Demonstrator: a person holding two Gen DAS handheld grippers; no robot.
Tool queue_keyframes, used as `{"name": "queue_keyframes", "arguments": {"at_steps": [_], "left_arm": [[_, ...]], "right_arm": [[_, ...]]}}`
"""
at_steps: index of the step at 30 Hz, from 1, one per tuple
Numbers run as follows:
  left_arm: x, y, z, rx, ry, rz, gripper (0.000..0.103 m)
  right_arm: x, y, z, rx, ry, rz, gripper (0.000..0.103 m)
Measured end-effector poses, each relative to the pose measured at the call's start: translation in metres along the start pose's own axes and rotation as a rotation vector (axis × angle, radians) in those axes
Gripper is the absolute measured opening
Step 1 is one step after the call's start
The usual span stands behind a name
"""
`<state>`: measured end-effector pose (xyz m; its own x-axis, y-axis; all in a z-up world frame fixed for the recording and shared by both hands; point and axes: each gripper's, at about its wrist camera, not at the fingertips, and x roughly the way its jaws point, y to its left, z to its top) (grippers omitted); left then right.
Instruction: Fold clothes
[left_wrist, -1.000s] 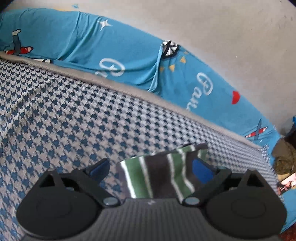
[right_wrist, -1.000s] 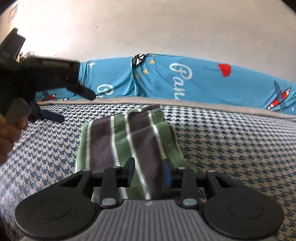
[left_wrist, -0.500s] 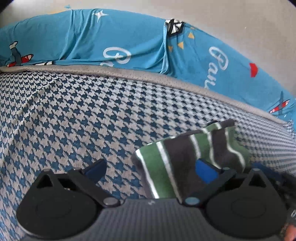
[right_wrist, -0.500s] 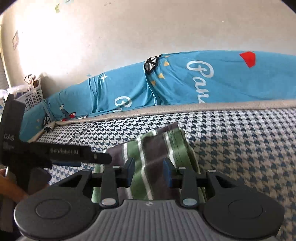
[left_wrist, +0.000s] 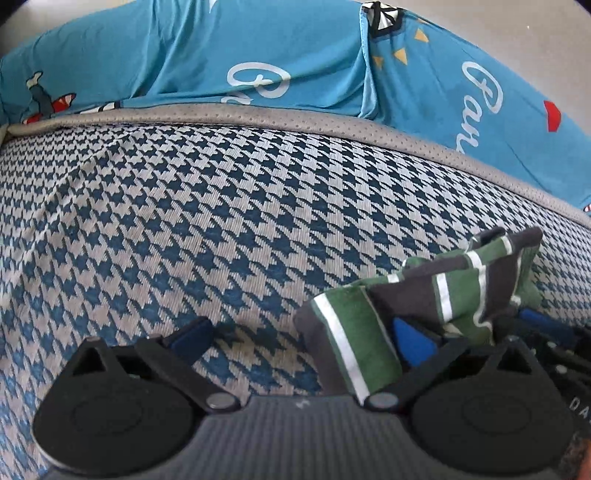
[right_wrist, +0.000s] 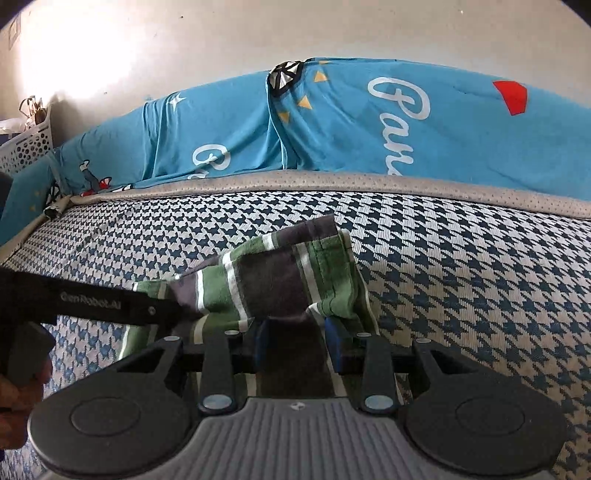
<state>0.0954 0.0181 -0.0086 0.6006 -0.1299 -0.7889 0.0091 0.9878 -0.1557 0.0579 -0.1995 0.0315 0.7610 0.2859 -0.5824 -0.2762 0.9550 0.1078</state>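
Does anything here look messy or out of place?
Only the striped cloth: it sits bunched and askew on the checked mattress, not yet a neat fold. The right gripper pinches its near edge. Nothing looks spilled or damaged.

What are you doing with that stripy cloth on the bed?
A person is folding a green and grey striped cloth on the houndstooth mattress. The right gripper is closed on one bunched part. The left gripper is open, with the cloth lying against one finger.
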Motion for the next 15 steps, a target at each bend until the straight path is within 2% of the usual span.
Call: {"name": "queue_keyframes", "arguments": {"at_steps": [4,7,15], "left_arm": [[-0.013,0.003,0.000,-0.020,-0.024,-0.006,0.103],[-0.024,0.004,-0.002,-0.027,-0.040,-0.019,0.103],[-0.028,-0.007,-0.010,0.038,-0.013,-0.047,0.103]], "right_arm": [[-0.001,0.005,0.002,-0.033,-0.030,-0.011,0.032],[-0.007,0.007,0.007,-0.052,-0.073,0.011,0.032],[0.026,-0.008,0.018,0.035,-0.026,0.020,0.032]]}}
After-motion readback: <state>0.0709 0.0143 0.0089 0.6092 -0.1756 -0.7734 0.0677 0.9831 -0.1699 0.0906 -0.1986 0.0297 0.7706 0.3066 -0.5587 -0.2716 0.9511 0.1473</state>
